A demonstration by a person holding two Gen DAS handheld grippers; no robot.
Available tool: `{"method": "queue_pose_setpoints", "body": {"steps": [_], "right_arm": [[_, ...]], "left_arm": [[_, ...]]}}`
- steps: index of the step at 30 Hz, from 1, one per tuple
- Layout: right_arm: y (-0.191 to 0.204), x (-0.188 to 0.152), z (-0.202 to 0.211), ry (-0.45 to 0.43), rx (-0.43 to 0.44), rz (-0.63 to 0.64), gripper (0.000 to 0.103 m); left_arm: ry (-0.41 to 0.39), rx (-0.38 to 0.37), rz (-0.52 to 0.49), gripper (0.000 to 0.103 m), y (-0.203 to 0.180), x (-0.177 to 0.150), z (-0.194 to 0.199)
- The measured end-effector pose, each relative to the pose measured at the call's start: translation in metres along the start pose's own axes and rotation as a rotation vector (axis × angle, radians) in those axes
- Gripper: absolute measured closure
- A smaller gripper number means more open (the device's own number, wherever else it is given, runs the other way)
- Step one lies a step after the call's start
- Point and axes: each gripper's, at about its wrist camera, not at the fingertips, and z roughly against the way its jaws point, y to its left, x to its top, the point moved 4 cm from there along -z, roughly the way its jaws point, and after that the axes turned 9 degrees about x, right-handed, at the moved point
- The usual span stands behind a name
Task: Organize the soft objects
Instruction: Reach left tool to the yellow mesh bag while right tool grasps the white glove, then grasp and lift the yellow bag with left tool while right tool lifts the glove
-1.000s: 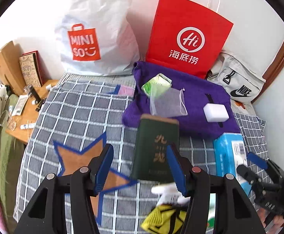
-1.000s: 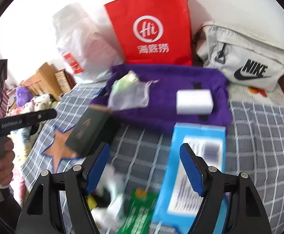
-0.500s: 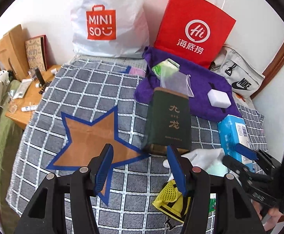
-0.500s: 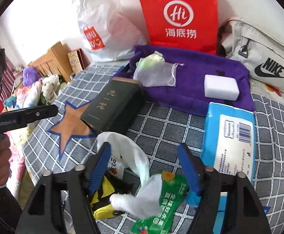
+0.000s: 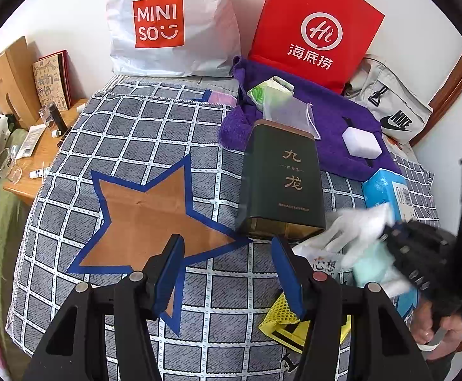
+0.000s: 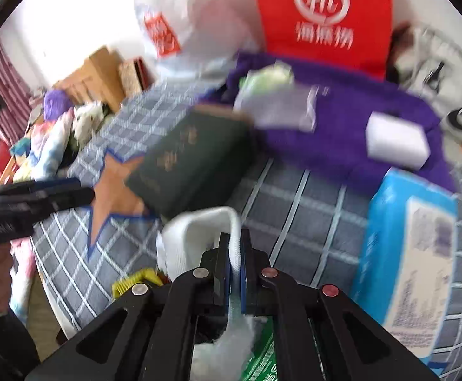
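Observation:
My right gripper [image 6: 234, 254] is shut on a white soft cloth item [image 6: 196, 238] with a mint green part, held above the checked bed cover; it also shows in the left wrist view [image 5: 361, 231] next to the right gripper body [image 5: 427, 254]. My left gripper [image 5: 227, 270] is open and empty above the cover, just below the orange star patch [image 5: 148, 219]. A purple towel [image 5: 335, 117] lies at the back with a white sponge block [image 5: 361, 142] and a mesh pouch [image 5: 286, 114] on it.
A dark green tin [image 5: 281, 184] lies beside the star. A blue tissue pack [image 6: 412, 247] lies at right. A yellow mesh bag [image 5: 281, 320] and a green packet [image 6: 262, 362] lie near the front. Minis bag [image 5: 167, 22], red bag [image 5: 316, 28] and Nike bag [image 5: 392, 111] line the wall.
My right gripper has closed on the white cloth item and lifted it off the pile. My left gripper has drawn back a little and stays open.

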Motion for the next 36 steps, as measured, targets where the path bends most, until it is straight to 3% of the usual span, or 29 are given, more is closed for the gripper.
{"method": "queue_pose_setpoints", "body": {"steps": [8,15,29,36], "right_arm": [[0.015,0.026,0.055,-0.165,0.002,0.001,0.099],[0.020,0.014,0.102,-0.241,-0.016,-0.018,0.099],[-0.035,-0.097,0.155,-0.208,-0.115,-0.195,0.098],[-0.058,-0.142,0.149,-0.144,-0.152,-0.252,0.095]], "left_arm": [[-0.015,0.014,-0.001,0.048,-0.001,-0.013,0.016],[-0.014,0.019,-0.023,0.048,-0.011,-0.029,0.026],[-0.042,0.025,-0.098,0.048,-0.043,-0.058,0.052],[-0.014,0.033,-0.103,0.048,-0.048,-0.070,0.038]]}}
